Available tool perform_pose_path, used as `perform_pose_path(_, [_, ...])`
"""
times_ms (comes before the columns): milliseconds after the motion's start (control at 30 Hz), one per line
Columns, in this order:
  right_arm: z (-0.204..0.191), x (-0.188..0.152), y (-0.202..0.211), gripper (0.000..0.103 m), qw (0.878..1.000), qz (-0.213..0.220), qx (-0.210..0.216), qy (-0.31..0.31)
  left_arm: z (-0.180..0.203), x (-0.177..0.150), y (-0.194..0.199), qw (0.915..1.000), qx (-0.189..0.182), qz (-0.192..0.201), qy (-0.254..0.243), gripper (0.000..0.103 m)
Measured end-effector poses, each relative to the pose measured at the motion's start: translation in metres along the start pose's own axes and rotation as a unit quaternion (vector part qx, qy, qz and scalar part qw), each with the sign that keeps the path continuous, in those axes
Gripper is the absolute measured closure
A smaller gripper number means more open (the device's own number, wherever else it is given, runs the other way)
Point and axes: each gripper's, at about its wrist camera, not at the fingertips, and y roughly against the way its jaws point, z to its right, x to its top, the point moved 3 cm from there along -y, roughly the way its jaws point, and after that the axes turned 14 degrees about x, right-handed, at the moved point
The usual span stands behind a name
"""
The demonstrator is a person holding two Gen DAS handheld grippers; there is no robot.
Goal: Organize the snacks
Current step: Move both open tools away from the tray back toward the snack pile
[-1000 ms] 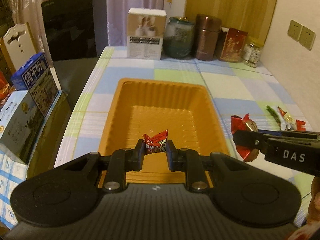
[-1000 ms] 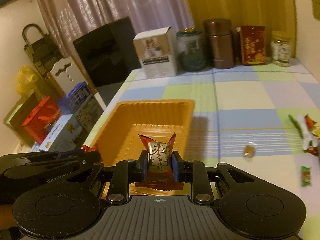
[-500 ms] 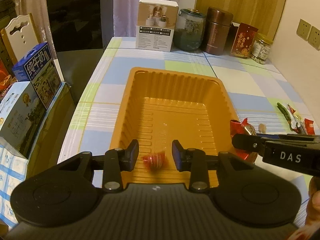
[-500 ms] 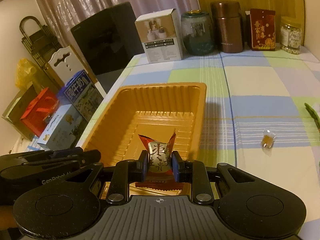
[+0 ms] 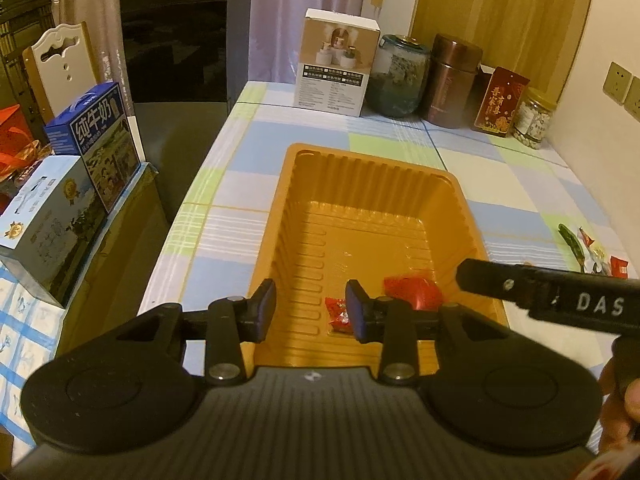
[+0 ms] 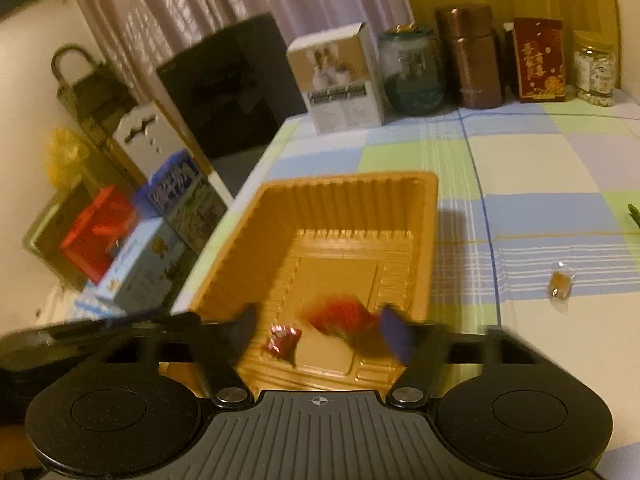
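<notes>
An orange plastic tray sits on the checked tablecloth. A small red candy lies on the tray's near floor. A larger red snack packet is beside it, blurred in the right wrist view. My left gripper is open and empty above the tray's near end. My right gripper is open and empty over the same end; its arm crosses the left wrist view at the right.
More wrapped snacks lie on the table at the right, and a small amber candy. A white box, jars and a red packet line the far edge. Cartons stand off the table's left side.
Both grippers opened. The small red candy dropped from the left gripper into the tray, then the larger red packet dropped from the right gripper beside it.
</notes>
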Motion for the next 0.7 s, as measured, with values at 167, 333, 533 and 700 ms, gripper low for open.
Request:
perform_pose_path(167, [0.002,0.000,0.016,0.031,1.000,0.005,-0.017,0.000,0.000,-0.004,0.010,1.0000,0.001,0.003,0.005,0.066])
perform_pose_path(333, [0.007,-0.009,0.041,0.031,0.999,0.011,-0.035,-0.006,0.008,-0.010,0.024,0.9999,-0.007,0.004,0.006,0.062])
perform_pose_path(533, [0.010,-0.021,0.077,0.031,0.998,0.019,-0.059,-0.010,0.025,-0.018,0.045,0.9998,-0.017,0.010,0.002,0.059])
perform_pose_path(700, [0.010,-0.028,0.110,0.031,0.996,0.034,-0.079,-0.010,0.040,-0.026,0.063,0.9995,-0.027,0.015,-0.004,0.054])
